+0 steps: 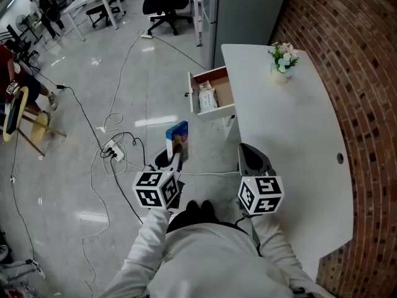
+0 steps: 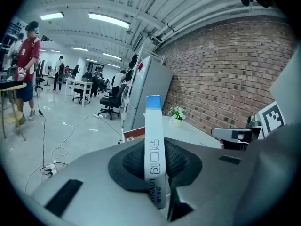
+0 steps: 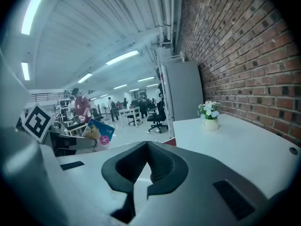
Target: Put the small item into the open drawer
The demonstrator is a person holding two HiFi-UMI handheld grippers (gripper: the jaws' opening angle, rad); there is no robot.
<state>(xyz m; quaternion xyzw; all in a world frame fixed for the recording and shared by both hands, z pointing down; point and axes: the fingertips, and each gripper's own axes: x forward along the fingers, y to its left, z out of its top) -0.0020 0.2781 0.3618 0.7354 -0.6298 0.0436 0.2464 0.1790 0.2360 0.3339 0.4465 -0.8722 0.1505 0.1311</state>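
The small item is a flat blue and white box [image 1: 177, 138]. It stands upright between the jaws of my left gripper [image 1: 174, 158], which is shut on it. In the left gripper view the box [image 2: 153, 145] shows edge-on, pinched by the dark pads [image 2: 134, 161]. The open drawer [image 1: 191, 94] juts from the white desk's [image 1: 291, 148] left side, ahead of the box, and holds a white packet [image 1: 206, 96]. My right gripper [image 1: 251, 156] hovers over the desk's near left edge, shut and with nothing in it [image 3: 149, 160]. From the right gripper view, the box [image 3: 98, 134] appears at the left.
A small pot of flowers [image 1: 282, 61] stands at the desk's far end. Cables and a power strip [image 1: 113, 151] lie on the floor to the left. A grey cabinet [image 1: 245, 11] stands behind the desk and a brick wall [image 1: 366, 104] runs along its right. A stool [image 1: 28, 121] stands far left.
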